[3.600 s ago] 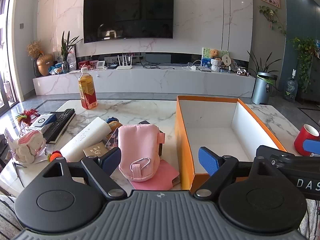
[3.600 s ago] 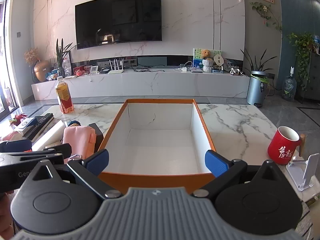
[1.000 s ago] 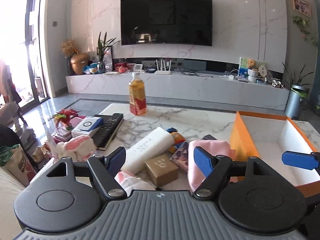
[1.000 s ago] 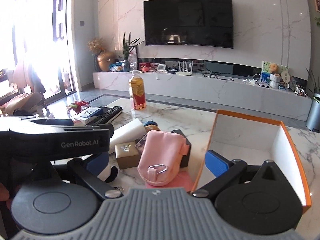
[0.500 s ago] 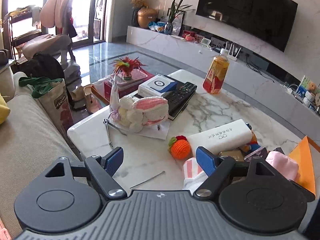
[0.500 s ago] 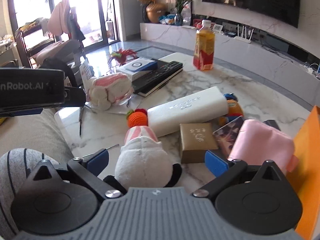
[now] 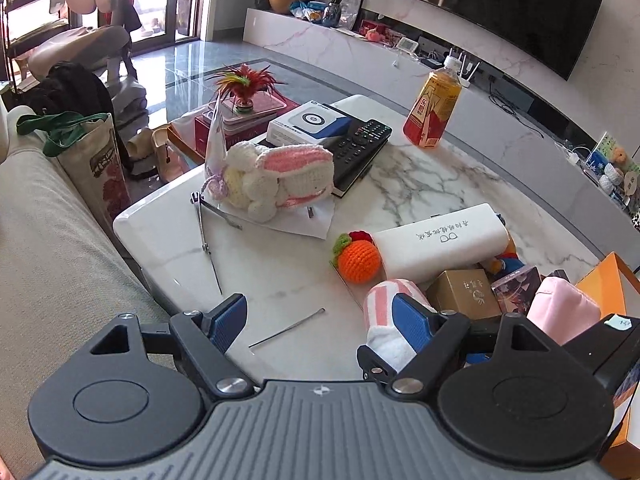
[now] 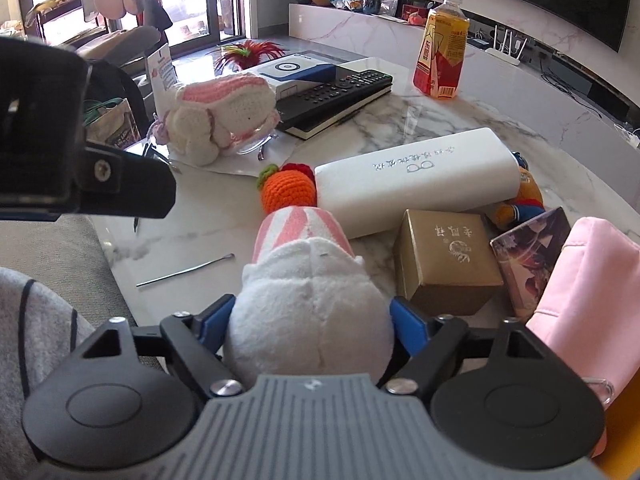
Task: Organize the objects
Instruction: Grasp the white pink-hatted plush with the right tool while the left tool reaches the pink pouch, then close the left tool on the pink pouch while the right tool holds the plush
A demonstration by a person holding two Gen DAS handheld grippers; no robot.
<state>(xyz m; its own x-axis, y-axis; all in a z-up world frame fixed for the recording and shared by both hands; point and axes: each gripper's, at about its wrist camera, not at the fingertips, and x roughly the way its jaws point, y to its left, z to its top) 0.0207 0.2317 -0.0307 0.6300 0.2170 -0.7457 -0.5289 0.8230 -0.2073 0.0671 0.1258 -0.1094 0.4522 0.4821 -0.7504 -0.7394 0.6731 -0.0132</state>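
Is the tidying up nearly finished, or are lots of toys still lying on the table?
Barely started. The right tool is closing around the white-and-pink plush; the left tool is open, holding nothing. The crochet carrot, gold box, white case and pink pouch still lie on the table.

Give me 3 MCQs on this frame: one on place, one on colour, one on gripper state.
1. Where does the remote lie?
A. on a dark book
B. in the orange box
C. on the sofa

2. What colour is the crocheted ball beside the white case?
A. blue
B. orange
C. black

3. What is the right gripper doing?
A. hanging open over bare marble
B. closed on the gold box
C. straddling the white-and-pink plush toy

Key: 1 A, the remote rests on top of the dark book. 2 B, the yarn is plainly orange. 3 C, the toy fills the gap between both blue pads; the left gripper is open with nothing between its fingers.
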